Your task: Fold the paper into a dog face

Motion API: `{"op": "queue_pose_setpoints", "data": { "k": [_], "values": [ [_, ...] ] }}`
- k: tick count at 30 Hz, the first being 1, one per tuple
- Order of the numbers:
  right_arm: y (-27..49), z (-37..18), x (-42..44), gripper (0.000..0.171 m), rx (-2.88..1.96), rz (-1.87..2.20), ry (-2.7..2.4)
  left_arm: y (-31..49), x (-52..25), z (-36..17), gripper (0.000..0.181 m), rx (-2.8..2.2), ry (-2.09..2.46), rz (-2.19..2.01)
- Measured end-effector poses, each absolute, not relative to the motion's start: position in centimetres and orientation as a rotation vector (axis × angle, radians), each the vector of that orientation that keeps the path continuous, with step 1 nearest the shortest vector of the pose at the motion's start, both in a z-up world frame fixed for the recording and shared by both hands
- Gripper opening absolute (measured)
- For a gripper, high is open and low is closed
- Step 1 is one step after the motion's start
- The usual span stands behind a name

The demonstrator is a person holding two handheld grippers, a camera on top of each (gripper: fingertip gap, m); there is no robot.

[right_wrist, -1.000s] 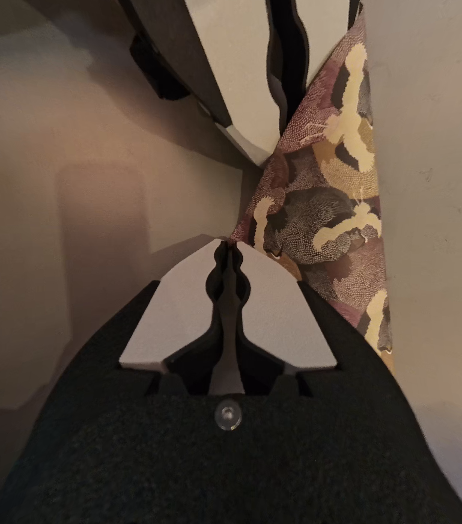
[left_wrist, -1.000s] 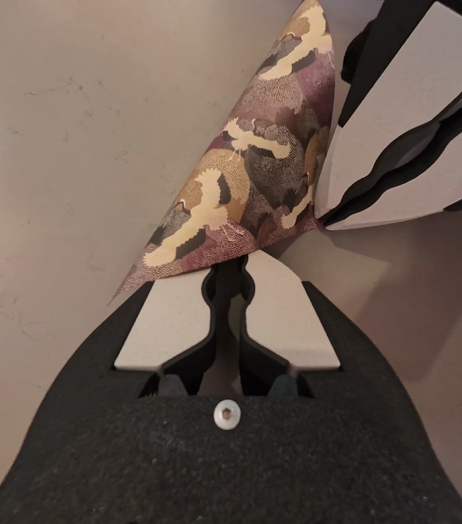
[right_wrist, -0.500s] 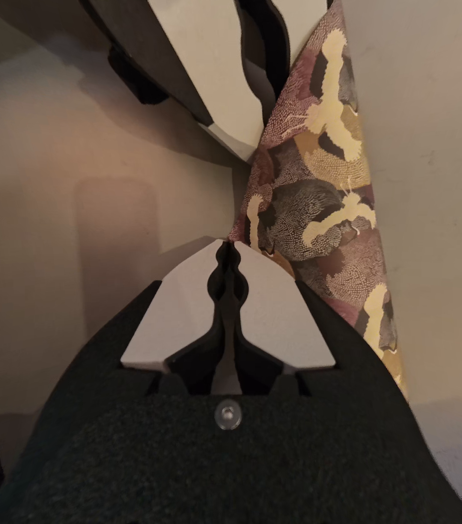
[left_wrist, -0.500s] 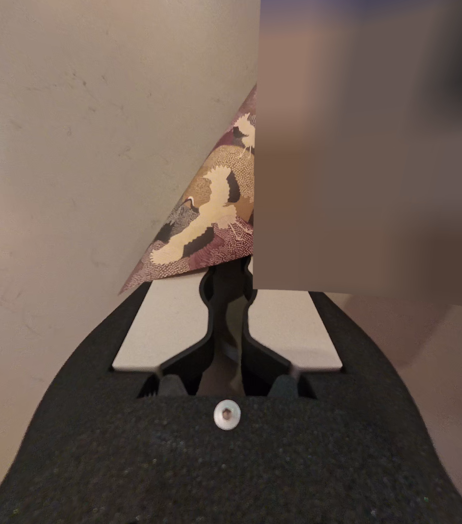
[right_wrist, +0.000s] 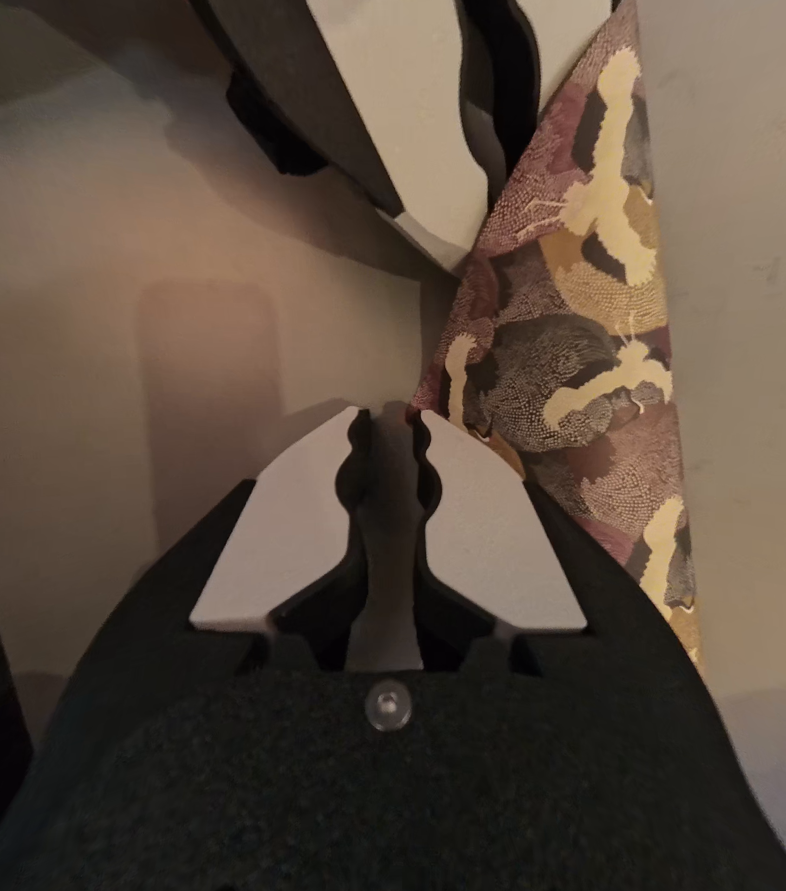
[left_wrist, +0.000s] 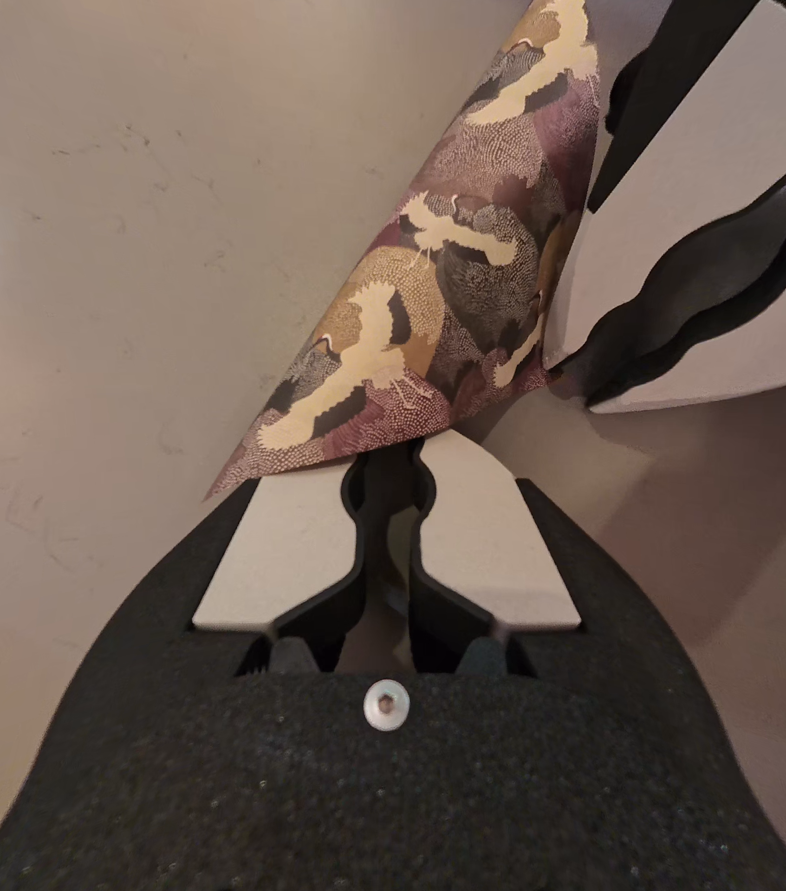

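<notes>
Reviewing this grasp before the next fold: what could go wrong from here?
1. The left gripper looks only loosely closed on the edge of the purple crane-patterned paper; it could slip.
2. The right gripper pinches only a corner tip; pulling may tear it.
3. The sheet curves, uncreased, so the fold may land crooked.

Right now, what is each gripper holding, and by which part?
Left gripper: the patterned paper, by its lower edge. Right gripper: the same paper's corner tip.

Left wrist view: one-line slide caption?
Left gripper and right gripper pinch a crane-patterned paper above the table.
</notes>
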State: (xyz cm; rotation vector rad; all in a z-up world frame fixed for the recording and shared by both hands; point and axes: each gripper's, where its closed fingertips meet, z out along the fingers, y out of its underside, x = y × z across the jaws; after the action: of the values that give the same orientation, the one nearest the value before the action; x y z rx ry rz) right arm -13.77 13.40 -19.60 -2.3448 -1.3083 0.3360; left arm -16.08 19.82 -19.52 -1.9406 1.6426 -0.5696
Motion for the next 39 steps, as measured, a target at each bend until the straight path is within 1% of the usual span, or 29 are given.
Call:
{"op": "queue_pose_setpoints", "data": {
  "k": [10,24,28,34,36,39],
  "values": [
    [13.1,-19.6,-14.0,0.025,-2.389,0.292,-1.303,19.6,-16.2,-19.5,0.019,-1.950,1.647,-0.606],
    [13.2,-19.6,-14.0,0.021,-2.442,0.325,-1.225,19.4,-18.6,-19.5,0.029,-1.981,1.660,-0.548],
    [13.2,-19.5,-14.0,0.019,-2.446,0.331,-1.212,18.9,-20.0,-17.7,0.030,-1.984,1.598,-0.627],
    [13.2,-19.5,-14.1,0.018,-2.443,0.334,-1.206,18.3,-17.6,-10.7,0.017,-1.843,1.378,-1.037],
    [13.2,-19.5,-14.1,0.018,-2.444,0.335,-1.203,18.7,-16.4,-10.8,0.006,-1.851,1.401,-1.008],
    [13.2,-19.5,-14.1,0.016,-2.447,0.344,-1.192,19.4,-15.2,-13.1,0.000,-1.906,1.488,-0.865]
  ]
}}
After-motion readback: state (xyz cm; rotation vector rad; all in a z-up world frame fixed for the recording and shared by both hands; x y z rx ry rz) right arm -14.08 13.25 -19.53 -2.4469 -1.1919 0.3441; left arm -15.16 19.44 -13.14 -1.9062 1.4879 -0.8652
